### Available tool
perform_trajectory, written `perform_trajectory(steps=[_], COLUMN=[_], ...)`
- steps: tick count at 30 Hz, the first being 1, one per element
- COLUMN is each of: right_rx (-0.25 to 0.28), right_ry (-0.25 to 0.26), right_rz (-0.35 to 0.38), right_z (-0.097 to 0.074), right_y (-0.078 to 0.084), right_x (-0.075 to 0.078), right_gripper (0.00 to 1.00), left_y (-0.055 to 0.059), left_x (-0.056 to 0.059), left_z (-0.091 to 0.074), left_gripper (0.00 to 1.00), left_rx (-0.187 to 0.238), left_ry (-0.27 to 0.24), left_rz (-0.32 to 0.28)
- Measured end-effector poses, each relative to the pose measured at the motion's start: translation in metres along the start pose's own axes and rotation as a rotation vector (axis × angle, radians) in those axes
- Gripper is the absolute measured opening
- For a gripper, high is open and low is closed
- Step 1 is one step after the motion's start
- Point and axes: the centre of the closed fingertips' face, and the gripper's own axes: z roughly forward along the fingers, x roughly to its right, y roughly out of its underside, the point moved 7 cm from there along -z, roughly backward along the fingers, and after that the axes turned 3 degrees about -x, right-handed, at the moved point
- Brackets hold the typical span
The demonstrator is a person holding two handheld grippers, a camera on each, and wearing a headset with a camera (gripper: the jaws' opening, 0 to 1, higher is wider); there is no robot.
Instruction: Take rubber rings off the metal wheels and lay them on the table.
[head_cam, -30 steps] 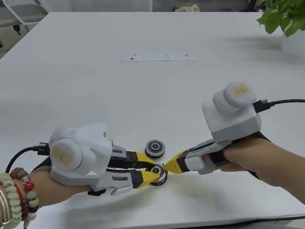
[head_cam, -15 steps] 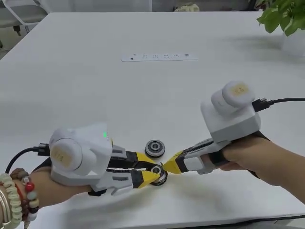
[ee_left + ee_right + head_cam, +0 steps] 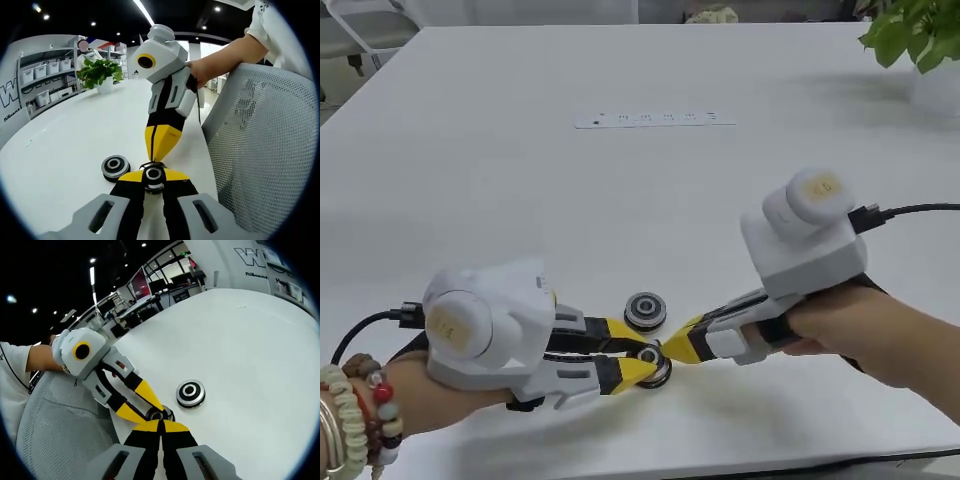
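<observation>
A small metal wheel [image 3: 657, 370] with a black rubber ring sits between the yellow jaw tips of my left gripper [image 3: 642, 362], which is shut on it just above the table's near edge. In the left gripper view the wheel [image 3: 154, 179] is clamped at its sides. My right gripper [image 3: 670, 350] comes in from the right with its jaws pressed together at the wheel's rim, where a thin black band [image 3: 150, 164] of the ring shows at its tip. In the right gripper view my right gripper [image 3: 161, 423] meets the wheel [image 3: 161, 415]. A second wheel [image 3: 645, 311] lies flat just behind.
The white table [image 3: 620, 200] stretches far ahead. On it lie a white power strip [image 3: 653, 120] at mid-back and a potted plant [image 3: 915, 40] at the back right. A grey mesh chair [image 3: 260, 150] stands just off the near edge.
My right gripper's tips have edged slightly closer to the held wheel. The left gripper and both wheels have stayed in place.
</observation>
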Motion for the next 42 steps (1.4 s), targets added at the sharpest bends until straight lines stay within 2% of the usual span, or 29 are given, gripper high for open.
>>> perform_trajectory(steps=[13, 16, 17, 18, 19, 20, 22, 28, 33, 35, 40, 42], right_rx=[0.009, 0.032, 0.099, 0.065, 0.054, 0.058, 0.052, 0.021, 0.008, 0.007, 0.008, 0.007], right_ry=[-0.027, -0.054, -0.089, -0.070, -0.046, -0.046, -0.059, -0.020, -0.014, -0.011, -0.011, -0.008], right_rz=[-0.001, 0.002, 0.033, 0.025, 0.001, -0.005, 0.033, 0.031, 0.052, 0.054, 0.061, 0.062], right_z=[0.001, 0.000, -0.002, -0.003, -0.002, -0.002, -0.001, 0.002, 0.003, 0.002, 0.002, 0.002], right_y=[-0.002, -0.005, -0.014, -0.012, -0.010, -0.010, -0.007, -0.004, -0.002, -0.002, -0.001, -0.001], right_x=[-0.003, -0.006, -0.011, -0.010, -0.008, -0.008, -0.008, -0.005, -0.003, -0.002, -0.002, -0.001], right_gripper=[0.00, 0.00, 0.00, 0.00, 0.00, 0.00, 0.00, 0.00, 0.00, 0.00, 0.00, 0.00], left_y=[0.001, 0.000, 0.000, 0.000, 0.000, 0.000, 0.000, 0.000, -0.003, -0.004, -0.013, -0.017], left_x=[-0.001, -0.001, -0.001, -0.001, -0.001, -0.001, -0.001, 0.000, 0.000, -0.001, -0.001, 0.000], left_z=[0.000, 0.000, 0.000, 0.000, 0.000, 0.000, 0.000, 0.001, 0.001, 0.000, -0.009, -0.012], left_gripper=[0.08, 0.08, 0.08, 0.08, 0.08, 0.08, 0.08, 0.08, 0.08, 0.09, 0.15, 0.19], left_rx=[0.002, 0.002, 0.002, 0.002, 0.003, 0.003, 0.003, 0.002, -0.024, -0.047, -0.050, -0.049], left_ry=[0.000, -0.002, -0.004, -0.006, -0.007, -0.007, -0.007, -0.006, 0.002, 0.014, 0.049, 0.066], left_rz=[-0.007, -0.007, -0.009, -0.011, -0.012, -0.014, -0.014, -0.026, -0.028, -0.035, -0.026, -0.039])
